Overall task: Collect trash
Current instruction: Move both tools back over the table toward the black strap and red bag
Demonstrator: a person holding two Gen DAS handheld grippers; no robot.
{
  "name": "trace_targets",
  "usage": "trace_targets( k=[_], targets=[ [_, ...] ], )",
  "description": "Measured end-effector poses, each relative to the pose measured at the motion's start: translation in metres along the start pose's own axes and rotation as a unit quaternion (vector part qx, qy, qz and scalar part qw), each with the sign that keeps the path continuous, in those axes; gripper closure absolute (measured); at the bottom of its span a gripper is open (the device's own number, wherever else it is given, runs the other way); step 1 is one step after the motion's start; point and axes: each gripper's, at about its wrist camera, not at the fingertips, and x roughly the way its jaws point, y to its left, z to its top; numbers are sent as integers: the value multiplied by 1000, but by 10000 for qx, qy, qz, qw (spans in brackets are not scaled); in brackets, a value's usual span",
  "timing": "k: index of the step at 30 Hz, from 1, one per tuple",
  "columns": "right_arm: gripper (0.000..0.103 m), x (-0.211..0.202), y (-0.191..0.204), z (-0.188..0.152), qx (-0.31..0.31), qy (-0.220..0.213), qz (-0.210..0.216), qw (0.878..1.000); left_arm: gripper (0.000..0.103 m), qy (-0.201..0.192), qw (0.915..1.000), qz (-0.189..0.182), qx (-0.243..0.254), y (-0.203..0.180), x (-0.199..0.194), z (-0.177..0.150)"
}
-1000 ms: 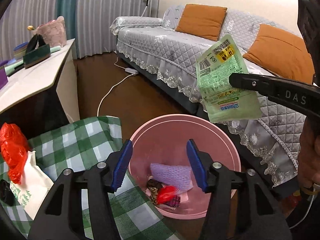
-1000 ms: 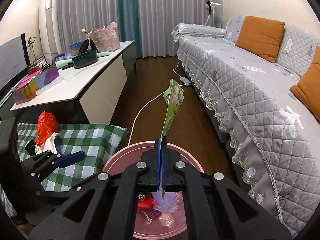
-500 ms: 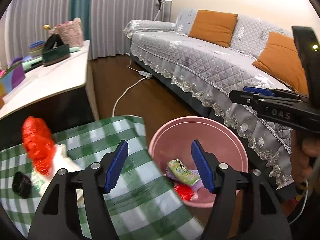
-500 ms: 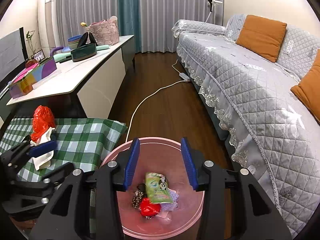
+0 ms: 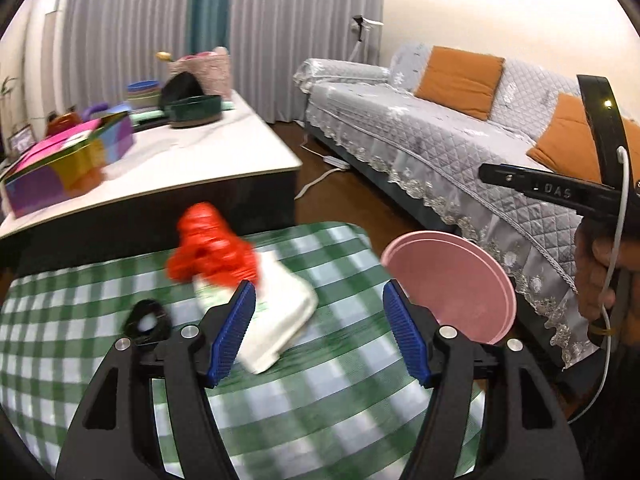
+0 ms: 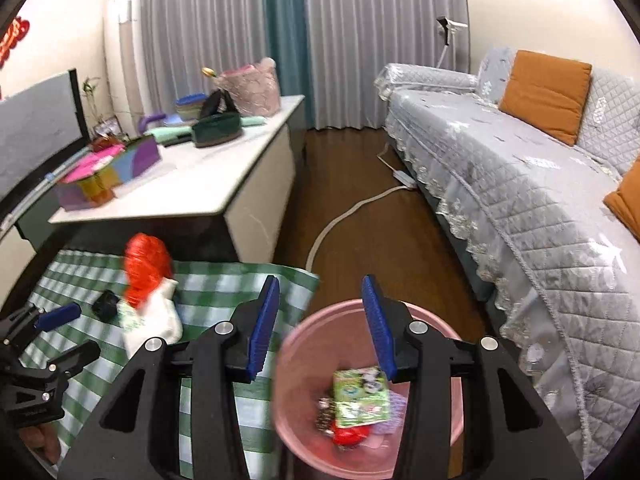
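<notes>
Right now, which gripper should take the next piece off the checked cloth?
Probably left. The left gripper is open and faces the white packet on the cloth. The right gripper, also open, hangs over the pink bin.

Green-checked tablecloth (image 5: 328, 396) carries red bag (image 5: 210, 246), white packet (image 5: 280, 316), black object (image 5: 146, 322).

Grey quilted sofa (image 6: 520, 184) with orange cushions (image 6: 546, 94) — white cabinet (image 6: 208, 188) opposite, colourful box (image 6: 106, 174) on top.
</notes>
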Motion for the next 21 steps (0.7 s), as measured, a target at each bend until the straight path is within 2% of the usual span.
trace_targets(
  k=[7,10,13,21],
  targets=[
    [60,8,48,-1,-221,-62,460,9987,55,-14,9985,395,-373,50,-10,-24],
    [71,17,65,0,-198,-63,705,9973,61,42,9968,585,-546,70,-5,-31],
    [75,28,83,4,-193,-45,927,9955,61,79,9943,758,-750,91,0,-36],
    [75,66,130,9,-332,85,1305,9909,61,256,9872,1155,-1067,127,25,-43]
  ],
)
